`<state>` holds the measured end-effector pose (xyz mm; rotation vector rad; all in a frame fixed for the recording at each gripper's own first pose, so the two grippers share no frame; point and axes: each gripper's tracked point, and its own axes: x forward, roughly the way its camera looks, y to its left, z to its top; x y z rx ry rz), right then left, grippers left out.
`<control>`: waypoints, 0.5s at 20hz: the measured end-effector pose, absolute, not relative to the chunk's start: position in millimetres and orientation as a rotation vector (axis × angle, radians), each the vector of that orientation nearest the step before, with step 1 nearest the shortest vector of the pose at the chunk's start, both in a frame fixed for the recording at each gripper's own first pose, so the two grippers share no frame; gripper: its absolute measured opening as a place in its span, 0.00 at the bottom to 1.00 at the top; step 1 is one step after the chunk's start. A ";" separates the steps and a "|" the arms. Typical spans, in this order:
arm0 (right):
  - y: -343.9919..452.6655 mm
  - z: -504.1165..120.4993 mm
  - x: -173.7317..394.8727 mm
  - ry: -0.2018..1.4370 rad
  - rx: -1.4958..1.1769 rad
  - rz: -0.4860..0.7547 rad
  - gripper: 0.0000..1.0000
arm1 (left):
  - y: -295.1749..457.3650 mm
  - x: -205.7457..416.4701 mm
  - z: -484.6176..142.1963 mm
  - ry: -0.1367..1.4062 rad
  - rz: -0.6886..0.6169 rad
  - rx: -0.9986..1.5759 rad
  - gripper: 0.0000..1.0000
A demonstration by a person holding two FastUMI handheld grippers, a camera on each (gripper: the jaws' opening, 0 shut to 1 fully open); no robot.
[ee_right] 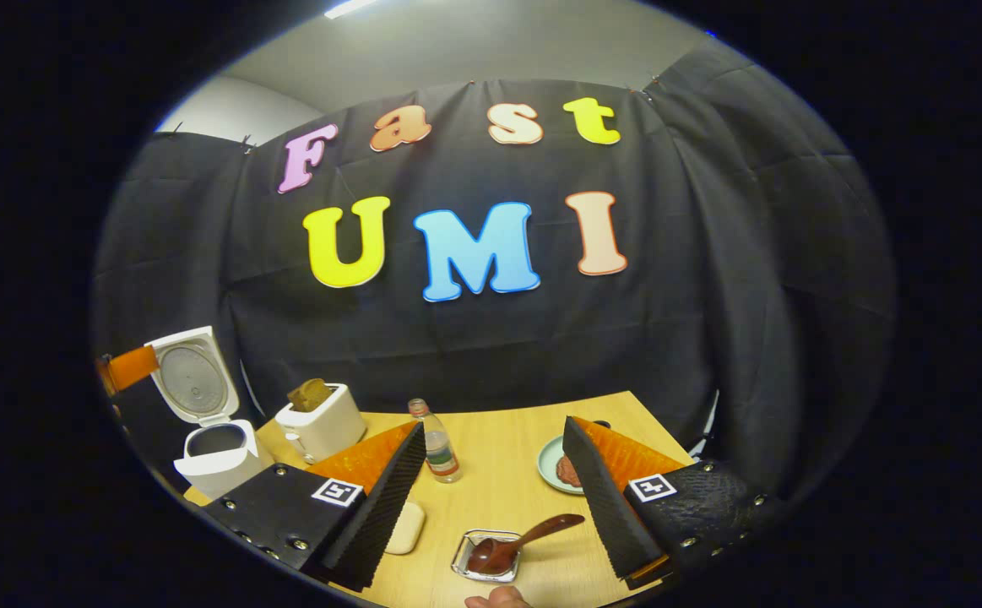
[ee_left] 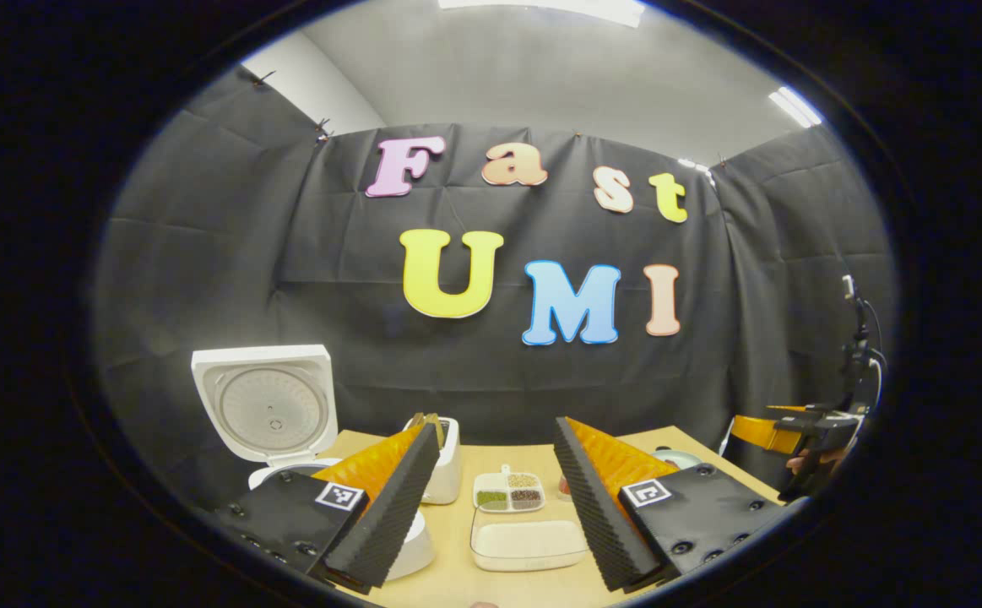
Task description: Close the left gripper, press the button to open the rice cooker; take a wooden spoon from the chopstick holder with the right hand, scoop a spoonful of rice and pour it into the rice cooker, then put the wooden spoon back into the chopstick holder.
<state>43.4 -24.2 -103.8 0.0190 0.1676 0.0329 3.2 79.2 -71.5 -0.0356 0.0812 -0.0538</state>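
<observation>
On the wooden table [ee_right: 491,439] the rice cooker [ee_left: 267,414] stands lid-up; both tongs [ee_left: 491,507] [ee_right: 495,498] gape, empty.

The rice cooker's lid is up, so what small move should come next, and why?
Probably lower the right gripper toward the wooden spoon. The rice cooker already stands open, and the spoon lies in a small tray just ahead between the open, empty fingers.

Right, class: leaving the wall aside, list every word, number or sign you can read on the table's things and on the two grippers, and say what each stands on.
Readable words or numbers: none.
Bottle: it carries a label, too small to read.
Left gripper and right gripper: black-and-white square markers on the finger mounts, coded patterns rather than text.
</observation>
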 end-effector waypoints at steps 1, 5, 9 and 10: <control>-15.5 -88.5 44.8 0.143 0.007 0.051 0.99 | 89.8 5.0 -71.4 0.081 -0.028 -0.040 0.94; 18.7 -45.4 42.5 0.060 -0.021 0.109 0.99 | 125.6 13.6 -72.2 0.112 0.021 -0.054 0.98; 36.7 -34.4 41.8 0.042 -0.041 0.144 0.99 | 179.5 30.3 -59.8 0.121 0.076 -0.061 0.96; 39.8 -34.0 43.2 0.044 -0.039 0.150 0.99 | 194.3 34.2 -59.4 0.137 0.094 -0.068 0.96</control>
